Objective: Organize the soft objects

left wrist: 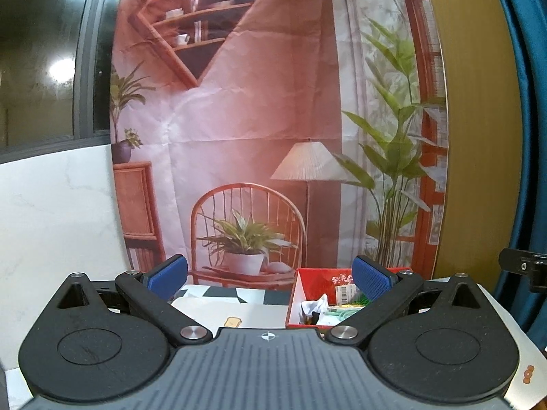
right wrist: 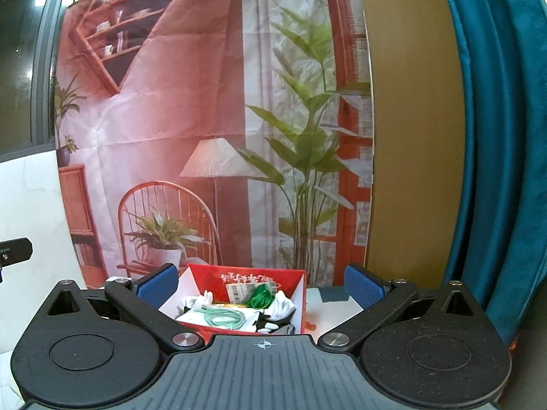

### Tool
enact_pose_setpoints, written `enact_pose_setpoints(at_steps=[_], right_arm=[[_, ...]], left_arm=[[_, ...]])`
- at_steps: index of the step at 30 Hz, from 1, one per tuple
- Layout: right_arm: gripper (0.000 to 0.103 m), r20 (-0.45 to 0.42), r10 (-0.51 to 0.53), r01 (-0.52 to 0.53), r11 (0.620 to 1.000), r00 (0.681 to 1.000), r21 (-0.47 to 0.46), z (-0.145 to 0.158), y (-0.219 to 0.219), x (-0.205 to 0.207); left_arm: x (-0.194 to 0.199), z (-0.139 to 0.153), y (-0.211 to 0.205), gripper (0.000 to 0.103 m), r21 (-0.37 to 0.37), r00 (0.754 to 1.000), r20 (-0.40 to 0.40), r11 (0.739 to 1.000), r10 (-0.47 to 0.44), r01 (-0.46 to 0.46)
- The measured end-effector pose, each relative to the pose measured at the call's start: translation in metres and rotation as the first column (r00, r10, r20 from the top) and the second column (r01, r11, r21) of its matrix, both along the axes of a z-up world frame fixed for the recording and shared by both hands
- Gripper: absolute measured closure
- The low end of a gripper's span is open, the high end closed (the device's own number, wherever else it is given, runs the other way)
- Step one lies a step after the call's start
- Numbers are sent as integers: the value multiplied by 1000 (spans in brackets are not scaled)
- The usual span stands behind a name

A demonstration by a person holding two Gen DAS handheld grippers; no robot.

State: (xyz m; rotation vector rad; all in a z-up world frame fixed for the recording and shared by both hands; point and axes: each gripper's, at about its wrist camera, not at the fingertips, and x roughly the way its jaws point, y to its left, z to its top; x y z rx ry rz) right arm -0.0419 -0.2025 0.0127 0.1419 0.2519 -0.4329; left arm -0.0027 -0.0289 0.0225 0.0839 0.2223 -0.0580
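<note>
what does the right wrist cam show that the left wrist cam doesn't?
Right wrist only: the red box's whole interior, with a coiled mint-green cable, a bright green string bundle and white cloth; a wide teal curtain.

Left wrist only: the checkered mat with a toast print left of the box, plus a dark window.

Both: printed room backdrop, the red box, and open, empty grippers, left and right.

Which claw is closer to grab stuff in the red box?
Probably the right claw: the red box sits straight ahead between its open fingers. For the left claw, also open, the box lies off to its right side.
</note>
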Motion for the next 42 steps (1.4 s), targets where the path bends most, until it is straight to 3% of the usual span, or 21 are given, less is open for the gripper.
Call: enact_pose_setpoints(at_steps=[42], right_arm=[[0,15,0,0,1000,1000,-10,5,10,-12]], left_arm=[[-3,0,10,0,-36,1000,0,999,19,-19]])
